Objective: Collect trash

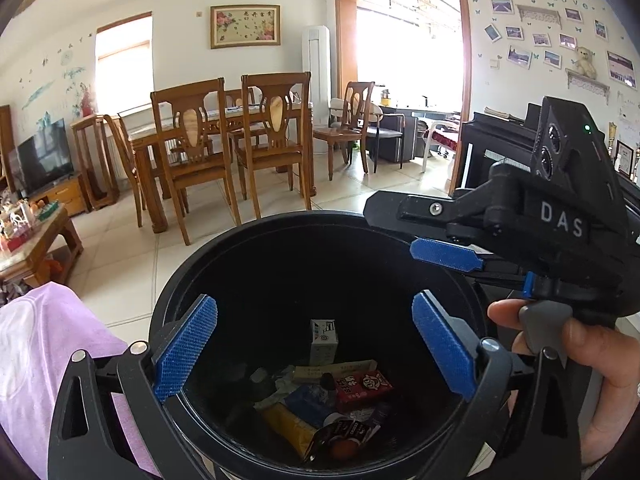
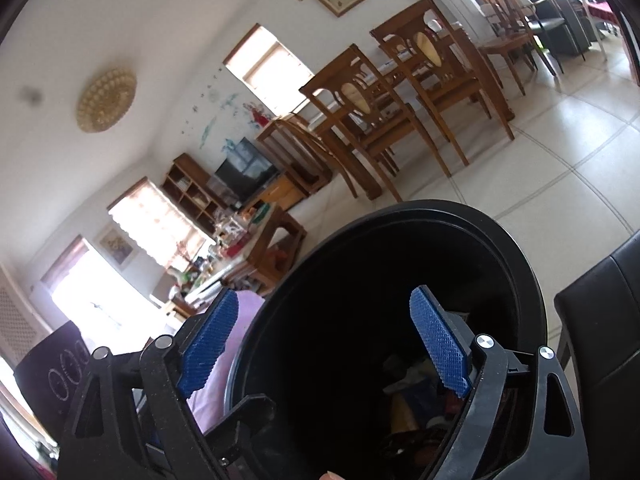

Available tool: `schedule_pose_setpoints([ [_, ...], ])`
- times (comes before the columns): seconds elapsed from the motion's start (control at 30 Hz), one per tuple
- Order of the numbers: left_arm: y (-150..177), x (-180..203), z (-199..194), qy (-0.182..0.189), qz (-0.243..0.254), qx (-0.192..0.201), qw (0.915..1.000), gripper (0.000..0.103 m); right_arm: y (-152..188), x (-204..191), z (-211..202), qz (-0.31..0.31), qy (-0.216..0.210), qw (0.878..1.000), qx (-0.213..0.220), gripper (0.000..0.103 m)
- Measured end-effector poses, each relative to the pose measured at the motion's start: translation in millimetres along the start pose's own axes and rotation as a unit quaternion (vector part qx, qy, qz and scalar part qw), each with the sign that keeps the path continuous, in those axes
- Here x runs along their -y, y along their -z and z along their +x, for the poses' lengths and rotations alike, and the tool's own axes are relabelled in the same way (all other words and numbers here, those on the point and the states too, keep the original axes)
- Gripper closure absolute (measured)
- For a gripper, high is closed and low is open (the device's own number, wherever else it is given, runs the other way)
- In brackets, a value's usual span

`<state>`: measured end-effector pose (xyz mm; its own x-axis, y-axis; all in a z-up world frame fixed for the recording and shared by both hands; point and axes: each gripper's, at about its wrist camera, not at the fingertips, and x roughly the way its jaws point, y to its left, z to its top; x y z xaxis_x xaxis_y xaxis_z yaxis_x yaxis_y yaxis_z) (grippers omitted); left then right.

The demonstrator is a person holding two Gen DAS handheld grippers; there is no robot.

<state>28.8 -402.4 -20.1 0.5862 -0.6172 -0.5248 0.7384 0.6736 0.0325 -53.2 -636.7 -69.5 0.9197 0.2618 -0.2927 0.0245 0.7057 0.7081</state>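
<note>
The left gripper (image 1: 316,350) and right gripper (image 2: 324,344) both hang spread wide over the black bin (image 1: 224,248), holding nothing. Down in the bin lies the trash (image 1: 320,396): cartons, wrappers, a small white box. A drop looks just finished; next comes seeking more litter, perhaps toward the cluttered coffee table (image 1: 28,248) far left.

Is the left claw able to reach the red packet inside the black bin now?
Probably yes: the left claw is open above the black bin, and the red packet lies uncovered on top.
</note>
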Motion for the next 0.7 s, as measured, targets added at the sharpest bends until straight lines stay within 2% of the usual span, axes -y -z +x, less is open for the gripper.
schedule_pose_setpoints([
  [0.3,1,-2,0,0.003,-0.003,-0.001,1.0000,0.005,2,-8,-9,0.005,0.000,1.000,-0.002,0.010],
  [0.5,-3,-11,-4,0.027,-0.043,-0.006,0.9987,0.005,3,-21,-18,0.002,-0.002,1.000,0.000,0.007],
  [0.7,-7,-18,-27,0.029,-0.067,0.001,0.9973,0.005,7,-39,-33,-0.005,-0.001,1.000,0.007,0.007],
])
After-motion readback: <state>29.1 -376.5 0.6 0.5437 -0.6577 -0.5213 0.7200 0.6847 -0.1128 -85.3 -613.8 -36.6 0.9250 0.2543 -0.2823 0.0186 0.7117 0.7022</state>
